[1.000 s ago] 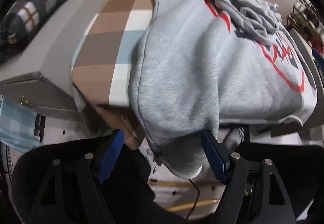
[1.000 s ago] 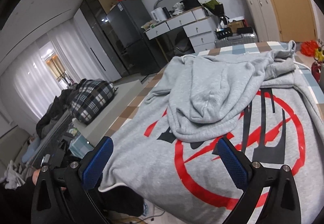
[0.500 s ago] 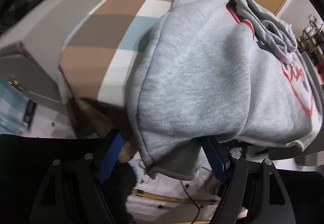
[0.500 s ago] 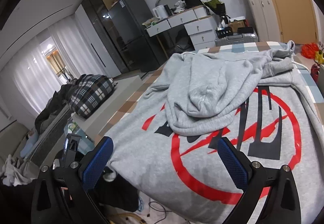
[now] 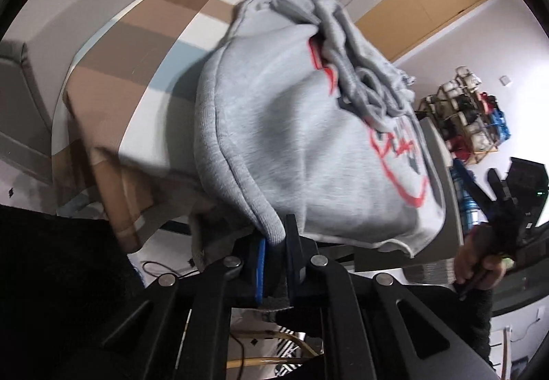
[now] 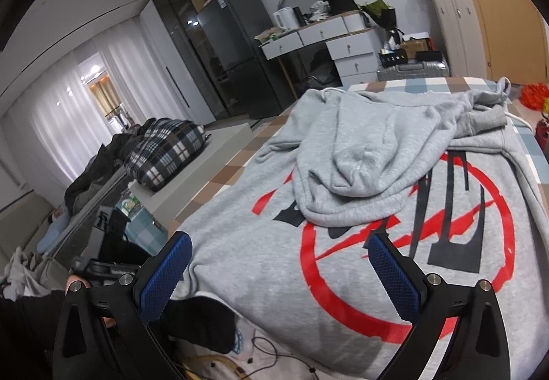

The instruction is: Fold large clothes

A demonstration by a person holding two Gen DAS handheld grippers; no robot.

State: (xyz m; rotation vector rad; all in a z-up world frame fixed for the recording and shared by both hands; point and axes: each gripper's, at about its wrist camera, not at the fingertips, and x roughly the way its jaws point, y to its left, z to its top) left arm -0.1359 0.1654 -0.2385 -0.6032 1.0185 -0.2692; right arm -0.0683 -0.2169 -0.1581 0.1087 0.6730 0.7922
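Grey fleece fills both views: the hoodie (image 5: 302, 139) lies spread on our checked table cover (image 5: 144, 47), its hem hanging over the near edge. On the left, our left gripper (image 5: 274, 249) has its jaws pressed together on the hoodie's ribbed corner, where the fabric bunches between the blue pads. Moving right, our right gripper (image 6: 278, 266) hovers above the red-and-black print with its jaws wide apart, holding nothing. A loose sleeve (image 6: 360, 157) is piled across the chest beyond it.
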